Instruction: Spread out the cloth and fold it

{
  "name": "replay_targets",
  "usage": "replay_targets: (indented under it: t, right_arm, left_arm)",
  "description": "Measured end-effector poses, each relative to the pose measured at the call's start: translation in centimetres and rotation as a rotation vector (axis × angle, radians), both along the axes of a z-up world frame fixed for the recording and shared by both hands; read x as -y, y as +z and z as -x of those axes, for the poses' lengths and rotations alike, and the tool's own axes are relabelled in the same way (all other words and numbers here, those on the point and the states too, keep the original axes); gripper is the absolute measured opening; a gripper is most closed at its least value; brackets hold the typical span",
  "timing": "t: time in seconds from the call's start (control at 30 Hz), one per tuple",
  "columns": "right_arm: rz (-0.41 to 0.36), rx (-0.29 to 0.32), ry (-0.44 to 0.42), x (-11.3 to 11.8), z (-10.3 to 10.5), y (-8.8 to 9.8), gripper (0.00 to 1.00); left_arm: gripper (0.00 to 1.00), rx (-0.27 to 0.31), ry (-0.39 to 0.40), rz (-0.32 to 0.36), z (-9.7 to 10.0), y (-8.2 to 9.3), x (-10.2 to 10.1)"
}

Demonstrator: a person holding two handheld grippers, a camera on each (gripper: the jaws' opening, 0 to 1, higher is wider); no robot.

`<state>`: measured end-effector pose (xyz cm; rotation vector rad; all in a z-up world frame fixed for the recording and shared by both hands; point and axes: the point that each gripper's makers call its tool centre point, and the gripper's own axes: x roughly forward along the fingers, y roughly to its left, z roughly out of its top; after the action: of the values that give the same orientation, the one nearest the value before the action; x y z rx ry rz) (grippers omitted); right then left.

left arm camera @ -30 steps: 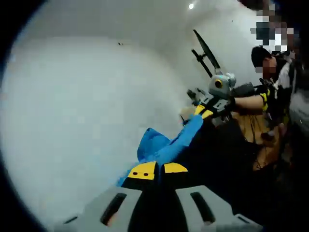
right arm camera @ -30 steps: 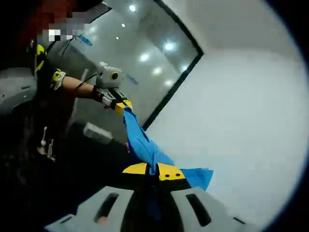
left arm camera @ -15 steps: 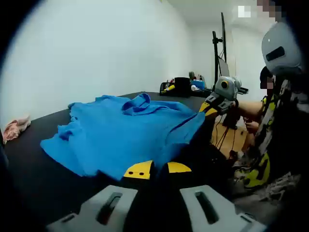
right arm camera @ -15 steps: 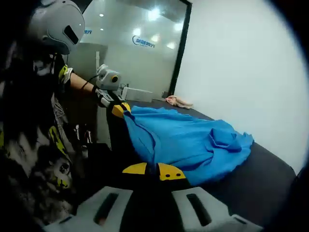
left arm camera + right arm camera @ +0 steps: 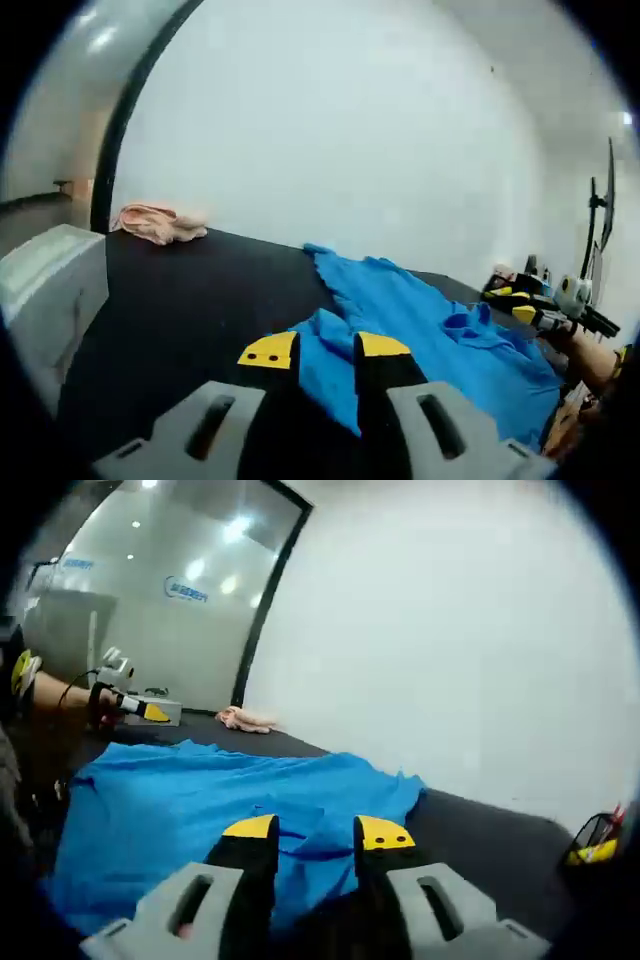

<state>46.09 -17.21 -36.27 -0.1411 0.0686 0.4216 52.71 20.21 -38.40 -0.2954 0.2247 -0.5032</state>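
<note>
Blue cloth (image 5: 420,330) lies spread on a black table (image 5: 180,310); left gripper (image 5: 325,350) pinches its edge; right gripper (image 5: 315,832) clamps cloth (pink rag (image 5: 155,222) at 10 o'clock).

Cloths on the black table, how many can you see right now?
2. The blue cloth lies spread across the table, held at two ends by the left gripper and right gripper. A small pink cloth sits bunched by the wall.
</note>
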Motion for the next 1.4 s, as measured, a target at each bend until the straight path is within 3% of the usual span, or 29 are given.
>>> replay_targets:
  t: [0.07, 0.1, 0.13, 0.17, 0.2, 0.23, 0.3, 0.33, 0.43, 0.53, 0.6, 0.63, 0.67, 0.77, 0.83, 0.87, 0.93, 0.97, 1.07, 1.23, 1.33, 1.4]
  right_arm:
    - [-0.121, -0.049, 0.016, -1.3, -1.6, -0.6, 0.30]
    - [-0.098, -0.055, 0.041, -1.8, -2.1, -1.0, 0.31]
    - [-0.033, -0.062, 0.030, -1.7, -2.8, -1.7, 0.29]
    - [0.070, -0.093, -0.015, -1.0, -3.1, -2.9, 0.20]
    - [0.159, -0.150, -0.047, -0.3, -3.2, -4.3, 0.01]
    - [0.213, -0.162, -0.094, 0.1, -3.5, -4.9, 0.01]
    - [0.126, -0.097, -0.053, -1.2, -3.5, -3.6, 0.01]
    - [0.108, -0.045, -0.065, -0.8, -3.0, -2.2, 0.01]
    - [0.122, 0.034, -0.104, 1.1, -1.6, 0.6, 0.01]
    - [0.122, 0.090, -0.208, 5.7, 1.3, 3.5, 0.01]
    - [0.093, 0.108, -0.260, 8.2, 3.0, 4.5, 0.01]
    - [0.100, 0.111, -0.315, 11.1, 4.1, 4.7, 0.01]
    - [0.106, 0.121, -0.345, 12.5, 5.0, 4.9, 0.01]
    - [0.103, 0.090, -0.473, 18.3, 8.5, 4.1, 0.01]
    - [0.047, 0.071, -0.500, 20.1, 9.7, 3.3, 0.01]
    - [0.037, 0.026, -0.528, 21.4, 10.6, 2.1, 0.01]
    - [0.065, -0.029, -0.560, 22.7, 11.5, 0.5, 0.01]
    - [0.090, -0.093, -0.600, 23.6, 12.0, -1.1, 0.01]
    - [0.140, -0.201, -0.621, 24.1, 13.0, -4.6, 0.01]
    - [0.118, -0.174, -0.642, 24.1, 13.5, -5.3, 0.02]
    - [0.111, -0.170, -0.661, 25.0, 13.6, -5.7, 0.02]
    - [0.159, -0.164, -0.676, 25.5, 13.7, -5.7, 0.02]
  left_arm:
    - [0.22, -0.044, 0.038, -0.068, -1.0, -1.7, -0.5]
    - [0.23, -0.074, 0.055, -0.053, -1.3, -2.3, -0.4]
    - [0.22, -0.093, 0.041, -0.025, -1.3, -2.5, 0.1]
    - [0.23, -0.099, 0.043, -0.023, -1.6, -2.7, 0.3]
    - [0.23, -0.099, 0.052, -0.034, -0.8, -2.7, 0.9]
    - [0.25, -0.116, 0.058, -0.097, -0.6, -3.6, 1.0]
    - [0.24, -0.170, 0.034, -0.151, -0.2, -4.8, 1.6]
    - [0.22, -0.141, 0.026, -0.195, -0.1, -4.8, 1.8]
    - [0.12, -0.070, 0.038, -0.358, -0.5, -4.9, 1.2]
    - [0.03, -0.090, 0.032, -0.317, -0.4, -4.8, 1.2]
    - [0.01, -0.110, 0.036, -0.304, -0.3, -4.8, 1.0]
    - [0.01, -0.112, 0.038, -0.303, -0.1, -4.8, 1.0]
    - [0.01, -0.111, 0.039, -0.304, 0.0, -4.8, 1.1]
    - [0.01, -0.120, 0.044, -0.311, 0.2, -4.8, 1.0]
    - [0.01, -0.118, 0.048, -0.305, 0.4, -4.7, 1.0]
    - [0.01, -0.117, 0.054, -0.297, 0.5, -4.6, 0.9]
    - [0.01, -0.110, 0.058, -0.286, 0.5, -4.0, 0.7]
    - [0.01, -0.084, 0.090, -0.267, 0.6, -3.2, 0.4]
    - [0.01, -0.017, 0.145, -0.244, 1.5, -1.1, -0.7]
    - [0.01, 0.063, 0.240, -0.184, 3.1, 1.4, -4.8]
    - [0.01, 0.034, 0.289, -0.179, 4.0, 0.1, -8.0]
    - [0.01, -0.035, 0.299, -0.220, 4.4, -2.0, -9.4]
